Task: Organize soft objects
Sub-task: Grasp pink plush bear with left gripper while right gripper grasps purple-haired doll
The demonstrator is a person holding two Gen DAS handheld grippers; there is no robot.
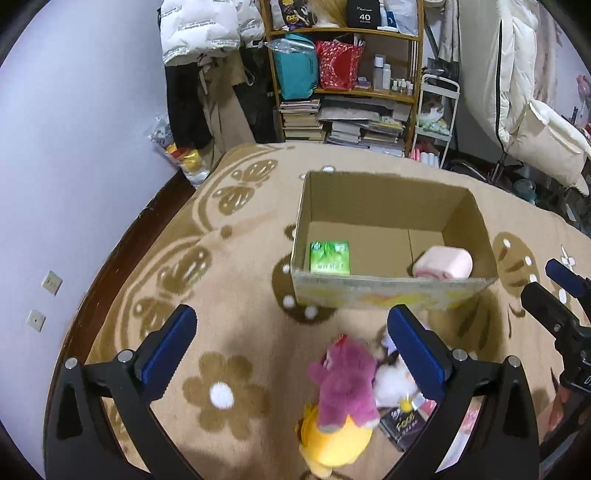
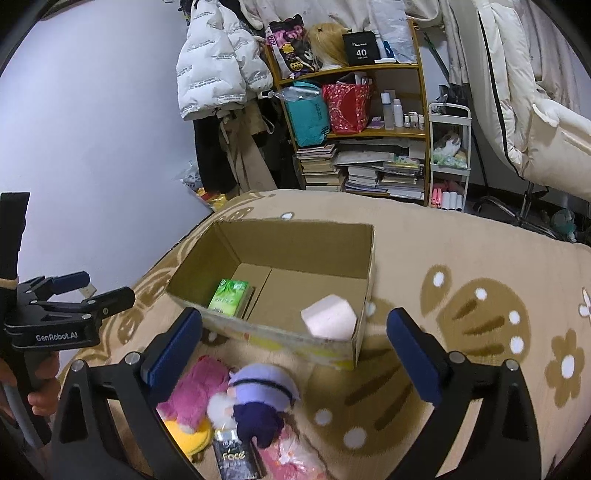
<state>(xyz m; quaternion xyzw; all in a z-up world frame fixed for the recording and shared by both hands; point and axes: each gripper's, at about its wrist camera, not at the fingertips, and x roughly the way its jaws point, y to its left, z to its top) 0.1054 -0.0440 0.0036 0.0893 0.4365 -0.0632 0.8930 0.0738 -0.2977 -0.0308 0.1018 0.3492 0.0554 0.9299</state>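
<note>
An open cardboard box (image 1: 391,199) (image 2: 295,236) stands on the patterned blanket. Inside lie a green tissue pack (image 1: 330,257) (image 2: 229,297) and a pink soft roll (image 1: 443,263) (image 2: 330,317). In front of the box lies a pile: a pink plush bear (image 1: 345,380) (image 2: 195,387), a yellow plush (image 1: 332,443) (image 2: 188,435), a purple-hatted doll (image 2: 258,395), a black packet (image 2: 234,458) and a pink packet (image 2: 291,461). My left gripper (image 1: 291,350) is open above the pink bear. My right gripper (image 2: 295,354) is open above the doll. Both are empty.
The beige flower-patterned blanket (image 1: 229,258) covers the bed. Behind it stand a cluttered wooden shelf (image 1: 343,92) with books and bags, hanging jackets (image 1: 199,29) and a white cart (image 1: 436,110). A lilac wall (image 1: 74,147) runs along the left.
</note>
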